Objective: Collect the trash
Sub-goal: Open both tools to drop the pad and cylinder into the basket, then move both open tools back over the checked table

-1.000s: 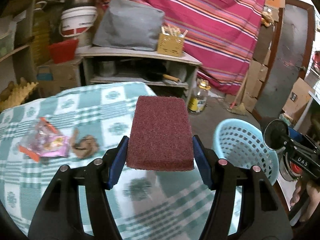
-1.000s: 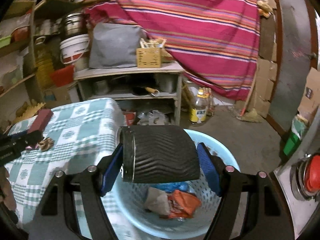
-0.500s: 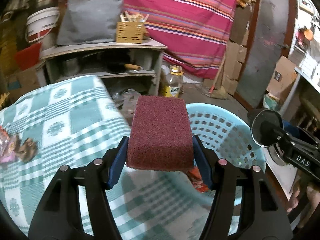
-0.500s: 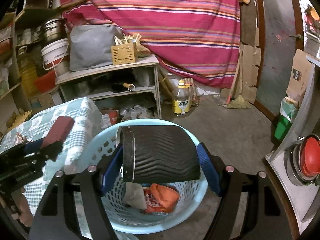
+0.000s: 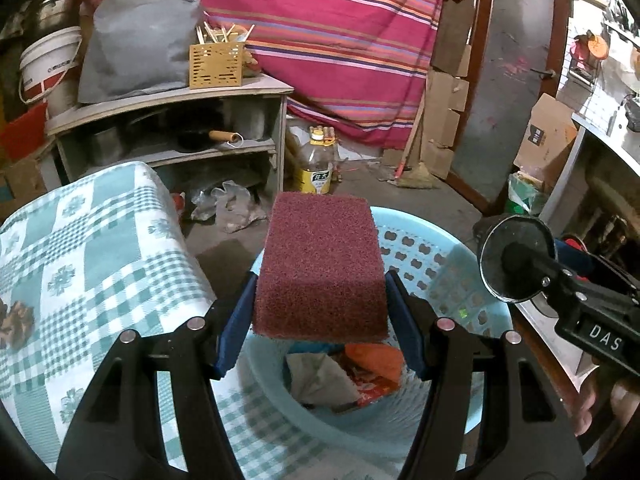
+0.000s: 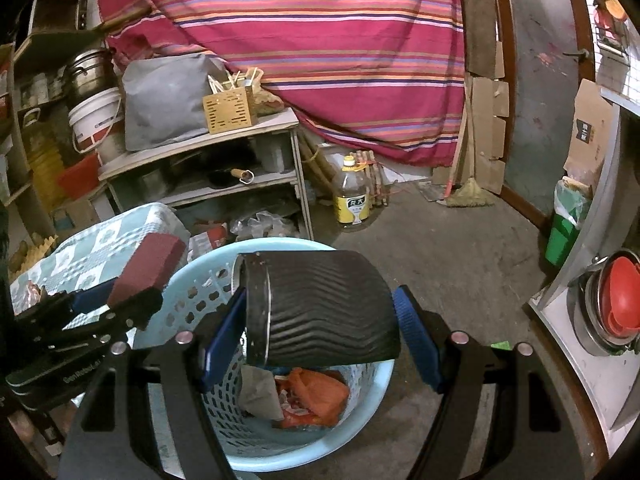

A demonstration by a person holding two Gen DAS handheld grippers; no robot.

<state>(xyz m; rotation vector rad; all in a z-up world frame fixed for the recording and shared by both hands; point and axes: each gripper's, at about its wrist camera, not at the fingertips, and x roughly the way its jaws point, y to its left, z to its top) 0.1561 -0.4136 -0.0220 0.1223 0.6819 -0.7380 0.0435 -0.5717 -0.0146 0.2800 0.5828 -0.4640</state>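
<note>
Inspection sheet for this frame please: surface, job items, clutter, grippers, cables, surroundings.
Surface: table under green checked cloth; brown scrap lies on it.
Job's things: maroon sponge and black ribbed cup held above the blue basket, which holds an orange wrapper and paper.
Clutter: plastic bags on the floor.
Grippers: left gripper shut on sponge; right gripper shut on cup.
Cables: nothing seen.
Surroundings: shelf unit, oil bottle, striped cloth.
</note>
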